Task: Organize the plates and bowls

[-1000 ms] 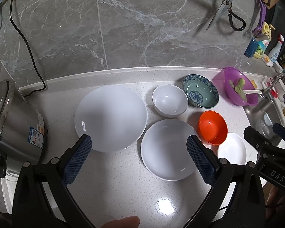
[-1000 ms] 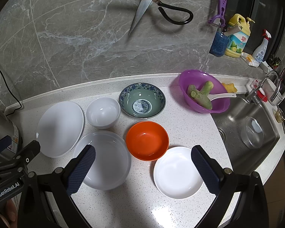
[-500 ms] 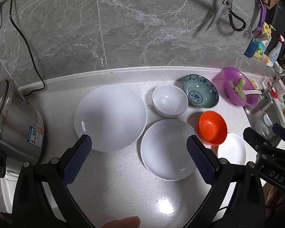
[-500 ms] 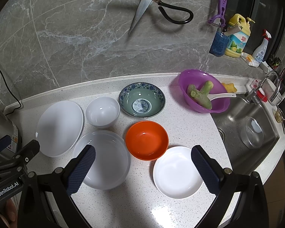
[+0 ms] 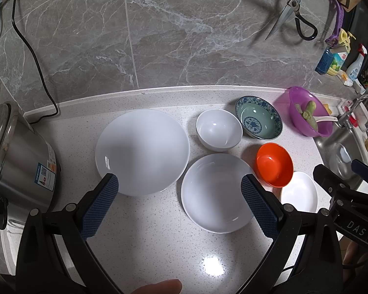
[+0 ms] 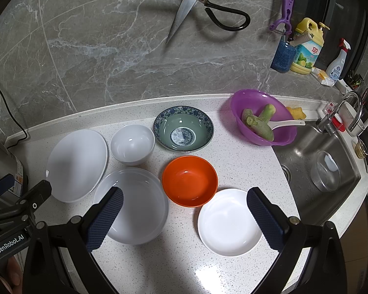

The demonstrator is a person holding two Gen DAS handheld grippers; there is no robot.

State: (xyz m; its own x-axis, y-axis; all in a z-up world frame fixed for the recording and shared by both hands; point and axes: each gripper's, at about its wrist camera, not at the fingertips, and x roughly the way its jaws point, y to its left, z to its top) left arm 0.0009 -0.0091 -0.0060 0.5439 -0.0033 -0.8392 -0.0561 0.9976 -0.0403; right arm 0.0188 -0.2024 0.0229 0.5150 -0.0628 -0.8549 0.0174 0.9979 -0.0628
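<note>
On the speckled white counter lie a large white plate (image 5: 142,150) (image 6: 77,165), a deep white plate (image 5: 216,192) (image 6: 135,204), a small white bowl (image 5: 219,129) (image 6: 132,144), a blue-patterned green bowl (image 5: 258,120) (image 6: 183,128), an orange bowl (image 5: 274,164) (image 6: 189,180) and a small white plate (image 5: 298,192) (image 6: 229,221). My left gripper (image 5: 177,194) is open and empty above the two bigger plates. My right gripper (image 6: 184,207) is open and empty above the orange bowl and small plate.
A steel rice cooker (image 5: 14,161) stands at the left with its cord up the wall. A purple bowl (image 6: 263,121) with vegetables and a white spoon sits beside the sink (image 6: 323,164). Scissors (image 6: 196,7) hang on the marble wall. Bottles (image 6: 306,49) stand at back right.
</note>
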